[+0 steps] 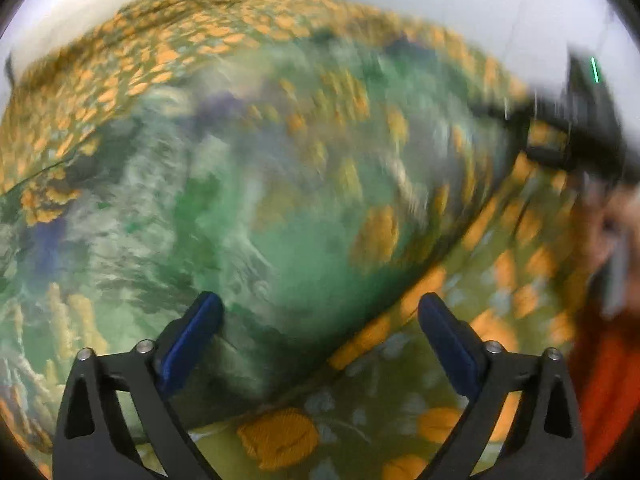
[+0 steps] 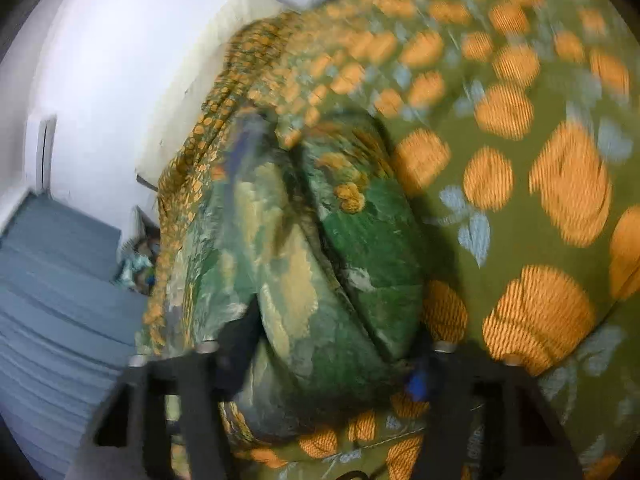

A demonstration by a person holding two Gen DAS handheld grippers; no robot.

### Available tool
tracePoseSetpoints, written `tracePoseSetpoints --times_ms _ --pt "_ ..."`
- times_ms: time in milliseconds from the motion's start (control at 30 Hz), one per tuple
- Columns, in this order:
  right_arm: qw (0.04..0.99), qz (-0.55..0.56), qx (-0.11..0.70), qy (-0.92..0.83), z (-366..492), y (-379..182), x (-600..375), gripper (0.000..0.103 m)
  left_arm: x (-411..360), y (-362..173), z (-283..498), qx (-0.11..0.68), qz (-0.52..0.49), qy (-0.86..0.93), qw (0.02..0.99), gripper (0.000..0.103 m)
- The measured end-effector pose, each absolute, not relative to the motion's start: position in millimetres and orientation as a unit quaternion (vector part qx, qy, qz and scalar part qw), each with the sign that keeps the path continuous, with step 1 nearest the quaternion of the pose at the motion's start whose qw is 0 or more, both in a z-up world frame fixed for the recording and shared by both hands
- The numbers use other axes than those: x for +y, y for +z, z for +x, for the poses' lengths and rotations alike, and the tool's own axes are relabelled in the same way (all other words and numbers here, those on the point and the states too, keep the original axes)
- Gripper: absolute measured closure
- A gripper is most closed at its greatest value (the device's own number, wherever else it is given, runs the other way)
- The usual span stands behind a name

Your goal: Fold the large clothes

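Note:
A large green patterned garment [image 1: 248,208] lies bunched on an olive bedspread with orange flowers [image 1: 460,392]. My left gripper [image 1: 320,320] is open, its blue-padded fingers [image 1: 192,340] spread just above the garment's near edge, holding nothing. In the right wrist view the garment [image 2: 328,280] lies in folded rolls between the jaws of my right gripper [image 2: 324,364], which stand wide apart on either side of the cloth. The view is blurred by motion. The right gripper's body shows at the far right of the left wrist view [image 1: 580,128].
The bedspread [image 2: 540,160] covers the whole bed. A white wall [image 2: 120,60] and a grey-blue floor [image 2: 52,300] lie to the left of the bed. Small items [image 2: 138,264] lie on the floor by the bed's side. The person's orange sleeve [image 1: 608,392] is at right.

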State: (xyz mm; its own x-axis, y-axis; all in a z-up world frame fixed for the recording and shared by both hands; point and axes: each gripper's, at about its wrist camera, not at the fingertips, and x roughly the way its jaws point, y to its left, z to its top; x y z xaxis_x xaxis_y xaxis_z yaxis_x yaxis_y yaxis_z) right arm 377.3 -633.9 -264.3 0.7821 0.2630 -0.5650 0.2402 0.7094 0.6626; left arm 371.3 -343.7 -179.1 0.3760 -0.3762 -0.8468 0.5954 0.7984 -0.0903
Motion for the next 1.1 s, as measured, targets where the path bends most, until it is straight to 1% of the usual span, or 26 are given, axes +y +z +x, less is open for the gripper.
tracePoseSetpoints --times_ms 33,167,233,367,467,533,567,700,733,767,833,867,967,1000,1033,1067,1100 --pt "0.879 0.352 0.322 0.006 374.6 -252.1 -626.7 0.064 -338.9 -164.1 377.8 0.471 0.095 -0.298 0.825 0.004" --pt "0.939 0.205 0.276 0.007 361.7 -195.3 -578.1 0.067 -343.4 -94.4 411.7 0.457 0.038 -0.339 0.821 0.004" --pt "0.963 0.106 0.246 0.015 351.9 -169.0 -540.2 0.069 -355.8 -72.2 424.5 0.459 0.027 -0.367 0.809 0.004" --pt "0.977 -0.040 0.206 0.042 338.3 -144.1 -476.0 0.070 -383.6 -42.3 444.5 0.483 0.020 -0.416 0.770 0.004" --pt "0.971 -0.134 0.185 0.066 331.4 -137.9 -426.8 0.071 -402.8 -28.0 444.3 0.490 0.063 -0.432 0.754 0.004" --pt "0.965 -0.186 0.171 0.075 325.1 -139.4 -401.8 0.071 -411.1 -25.9 434.1 0.492 0.118 -0.411 0.758 0.004" --pt "0.957 -0.229 0.159 0.081 319.8 -142.5 -382.6 0.072 -413.4 -29.7 426.9 0.496 0.147 -0.397 0.758 0.003" --pt "0.933 -0.322 0.126 0.103 306.3 -156.9 -343.4 0.075 -410.6 -55.2 419.6 0.501 0.236 -0.323 0.767 0.004" --pt "0.928 -0.335 0.120 0.107 303.9 -160.2 -337.3 0.076 -407.8 -60.7 419.8 0.505 0.240 -0.312 0.768 0.006" --pt "0.924 -0.349 0.114 0.111 301.5 -164.1 -331.3 0.076 -403.4 -68.8 422.0 0.517 0.229 -0.300 0.768 0.028" --pt "0.917 -0.364 0.110 0.118 299.9 -170.7 -323.4 0.076 -387.9 -81.4 435.9 0.549 0.185 -0.290 0.762 0.055" --pt "0.915 -0.367 0.112 0.124 299.1 -174.0 -322.5 0.077 -383.6 -82.8 437.3 0.553 0.167 -0.290 0.763 0.064" --pt "0.917 -0.362 0.105 0.128 292.8 -173.9 -319.8 0.076 -362.8 -82.8 443.1 0.554 0.129 -0.284 0.772 0.070" --pt "0.919 -0.355 0.103 0.135 290.0 -170.9 -321.0 0.070 -357.0 -80.8 445.1 0.553 0.119 -0.282 0.775 0.071" --pt "0.922 -0.346 0.104 0.141 287.7 -167.8 -321.9 0.055 -348.5 -77.9 448.7 0.551 0.104 -0.283 0.778 0.071" --pt "0.925 -0.331 0.108 0.152 285.6 -162.7 -323.7 0.046 -344.4 -75.3 451.8 0.549 0.093 -0.283 0.780 0.072" --pt "0.931 -0.306 0.113 0.166 281.1 -155.3 -328.6 0.031 -331.4 -70.2 457.1 0.547 0.080 -0.283 0.784 0.072"
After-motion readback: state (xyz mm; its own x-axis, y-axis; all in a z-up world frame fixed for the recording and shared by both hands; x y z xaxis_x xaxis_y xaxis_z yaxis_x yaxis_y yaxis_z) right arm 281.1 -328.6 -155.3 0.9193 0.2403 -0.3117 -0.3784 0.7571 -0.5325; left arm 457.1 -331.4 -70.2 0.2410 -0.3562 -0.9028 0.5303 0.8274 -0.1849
